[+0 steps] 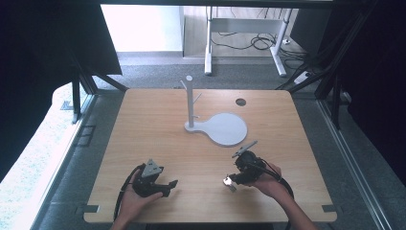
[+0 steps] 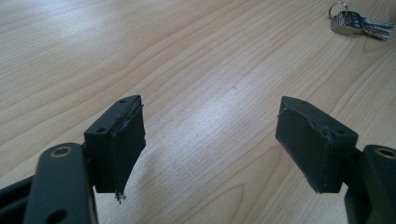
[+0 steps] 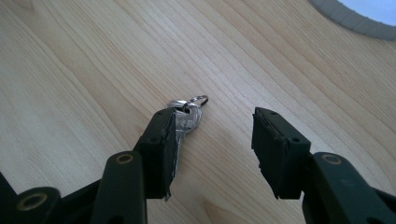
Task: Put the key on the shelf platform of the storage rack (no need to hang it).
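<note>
wooden table (image 1: 158,124) | right gripper (image 3: 215,135) angled down, fingers spread around keys (image 3: 187,122) | left gripper (image 2: 210,140) spread

Both black grippers, left gripper (image 1: 168,184) and right gripper (image 1: 231,182), carry grey three-cornered plates, brass-ringed screw holes and black cables

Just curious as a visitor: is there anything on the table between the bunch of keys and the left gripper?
No. In the left gripper view, bare wood runs from the left gripper to the keys.
</note>
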The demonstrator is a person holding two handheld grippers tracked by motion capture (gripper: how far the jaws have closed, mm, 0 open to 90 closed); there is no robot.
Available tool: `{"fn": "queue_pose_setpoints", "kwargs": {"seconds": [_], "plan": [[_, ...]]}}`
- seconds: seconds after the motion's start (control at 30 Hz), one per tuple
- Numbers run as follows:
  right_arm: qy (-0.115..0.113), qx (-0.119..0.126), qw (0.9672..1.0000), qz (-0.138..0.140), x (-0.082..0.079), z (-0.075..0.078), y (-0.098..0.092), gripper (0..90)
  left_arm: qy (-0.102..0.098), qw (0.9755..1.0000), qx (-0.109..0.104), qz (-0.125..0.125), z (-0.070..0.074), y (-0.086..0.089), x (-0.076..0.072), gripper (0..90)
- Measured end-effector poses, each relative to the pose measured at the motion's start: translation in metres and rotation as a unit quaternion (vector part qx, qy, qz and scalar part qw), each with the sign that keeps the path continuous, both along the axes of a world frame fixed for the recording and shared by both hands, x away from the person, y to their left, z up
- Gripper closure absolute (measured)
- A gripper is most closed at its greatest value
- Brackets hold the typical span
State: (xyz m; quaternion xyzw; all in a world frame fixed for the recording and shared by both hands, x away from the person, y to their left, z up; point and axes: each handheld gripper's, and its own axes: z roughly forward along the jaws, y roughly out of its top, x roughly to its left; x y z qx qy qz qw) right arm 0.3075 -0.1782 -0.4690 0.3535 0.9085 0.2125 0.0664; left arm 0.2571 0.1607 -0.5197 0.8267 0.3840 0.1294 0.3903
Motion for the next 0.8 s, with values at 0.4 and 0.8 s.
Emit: {"fn": "queue_pose_setpoints", "kwargs": {"seconds": [0.4,0.8], "plan": [[0.012,0.002,0.9998,0.016,-0.002,-0.002,0.012,54.3,0.000,1.0000,0.000,-0.001,0.000,0.000,0.000,24.2],[0.029,-0.001,0.9994,0.021,0.000,-0.009,0.027,59.5,0.001,1.0000,0.001,-0.004,-0.001,-0.002,0.000,24.2]]}}
